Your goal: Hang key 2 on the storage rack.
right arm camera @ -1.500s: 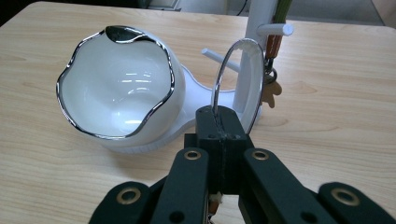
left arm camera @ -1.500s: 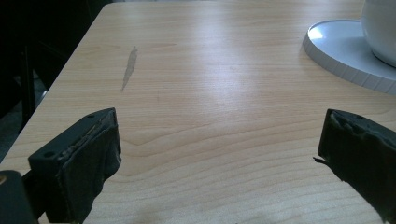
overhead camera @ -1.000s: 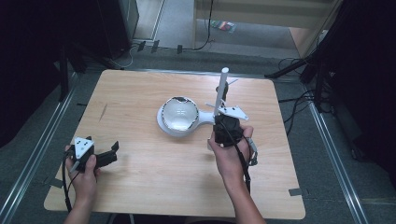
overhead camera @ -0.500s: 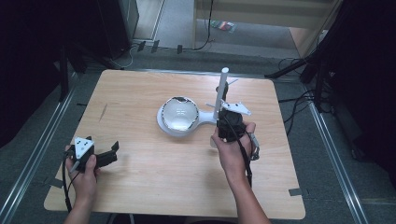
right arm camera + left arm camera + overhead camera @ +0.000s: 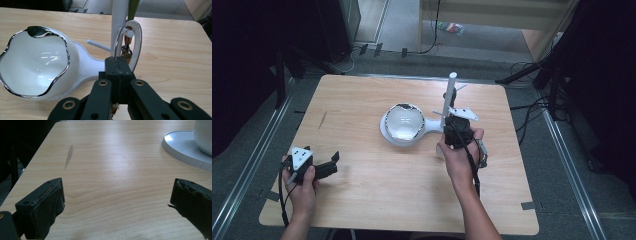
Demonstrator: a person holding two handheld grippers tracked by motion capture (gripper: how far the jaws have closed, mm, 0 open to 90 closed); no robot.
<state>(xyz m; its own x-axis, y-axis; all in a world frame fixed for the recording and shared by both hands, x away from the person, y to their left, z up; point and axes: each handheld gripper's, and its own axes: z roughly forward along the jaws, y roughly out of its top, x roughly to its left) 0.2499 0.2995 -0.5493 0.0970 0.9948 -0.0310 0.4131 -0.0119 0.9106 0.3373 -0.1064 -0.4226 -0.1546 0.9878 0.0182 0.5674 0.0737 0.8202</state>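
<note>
Right gripper view: right claw point(image 5: 119, 65) clamps a bangle point(image 5: 130, 45) on the stand's peg point(image 5: 127, 32), bowl point(image 5: 35, 65) beside; left claw point(image 5: 117, 202) apart.

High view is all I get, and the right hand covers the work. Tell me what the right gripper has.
Observer: The right gripper has its fingers shut on the lower rim of a white bangle, held upright.
Operator: Say where the bangle sits against the stand.
Observer: Its top is at a short peg on the white post; the peg's tip pokes through the hoop.
Operator: Now check the left gripper.
Observer: The left gripper has its fingers wide apart over the table, with nothing between them.
</note>
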